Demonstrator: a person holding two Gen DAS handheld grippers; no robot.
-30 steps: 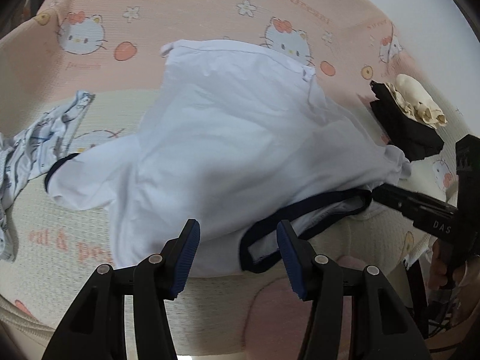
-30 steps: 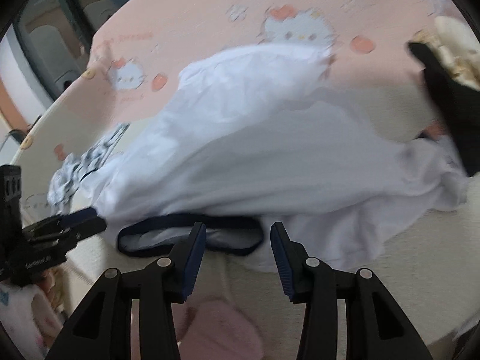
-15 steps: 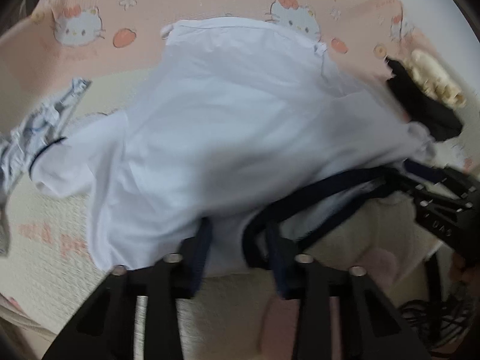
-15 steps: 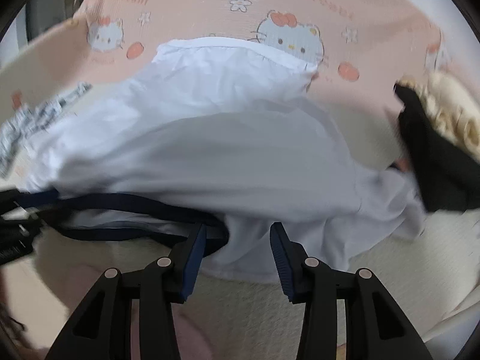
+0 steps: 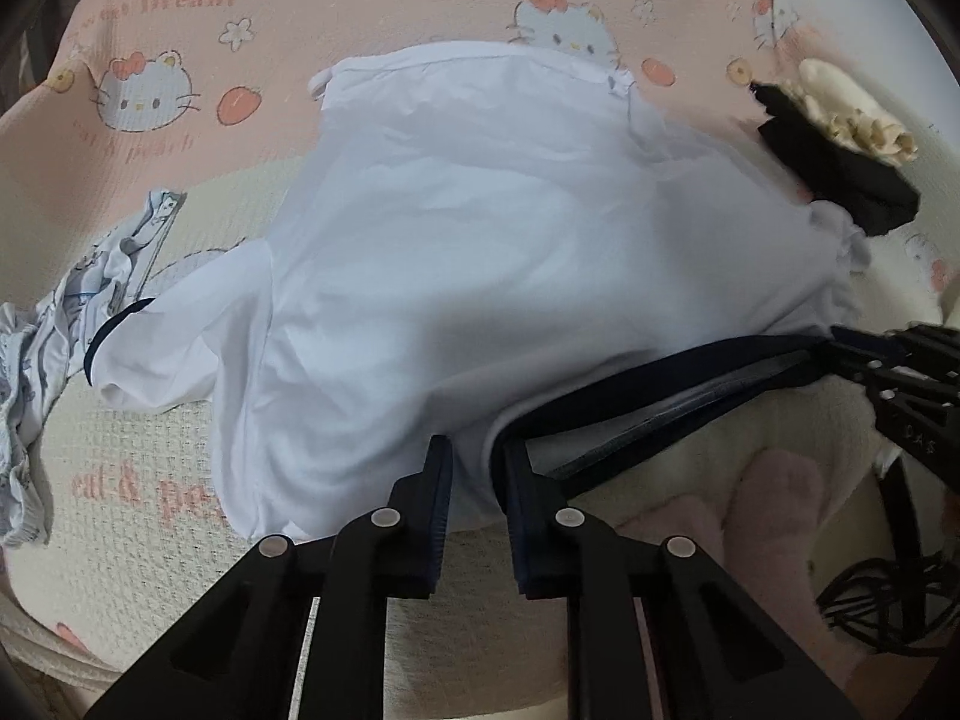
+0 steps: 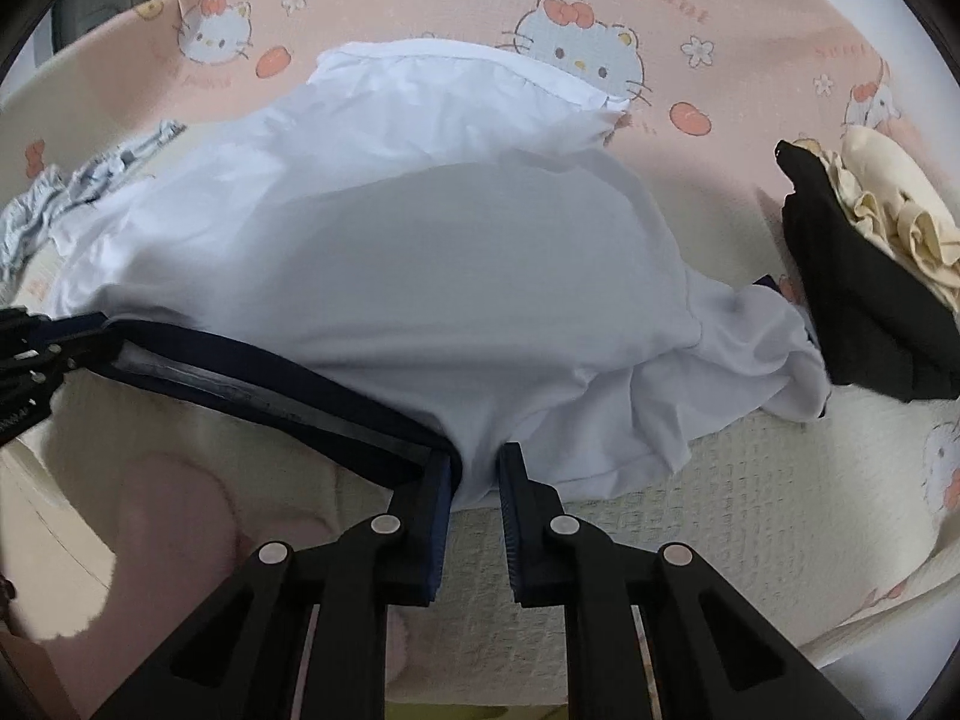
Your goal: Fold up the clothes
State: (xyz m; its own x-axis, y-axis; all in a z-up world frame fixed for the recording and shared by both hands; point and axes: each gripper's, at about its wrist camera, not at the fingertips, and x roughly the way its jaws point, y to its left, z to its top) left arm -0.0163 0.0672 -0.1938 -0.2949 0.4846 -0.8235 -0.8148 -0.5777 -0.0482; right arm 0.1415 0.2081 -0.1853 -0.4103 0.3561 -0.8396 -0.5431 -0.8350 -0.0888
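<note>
Both grippers have just been closing, and each now has cloth between its jaws: a second ago they stood open just short of the white shirt (image 5: 480,252), and now the left gripper (image 5: 474,468) pinches the near edge of the shirt at one end of the navy collar (image 5: 660,378), while the right gripper (image 6: 477,468) pinches the same edge at the collar's other end. The collar, which lay slack in a loop before, is now drawn out into a taut band between the two grips, and in each view the other gripper shows at the far end of that band. The shirt lies spread on the cartoon-cat blanket (image 5: 180,18), hem at the far side, one sleeve (image 5: 168,354) out to the left, and its near edge looks raised off the blanket. A patterned garment (image 5: 72,330) lies to the left, a black and cream pile (image 5: 840,162) to the right. With both shoulder points secured, the shirt seems ready to be lifted or flattened; the fold itself is not yet made
</note>
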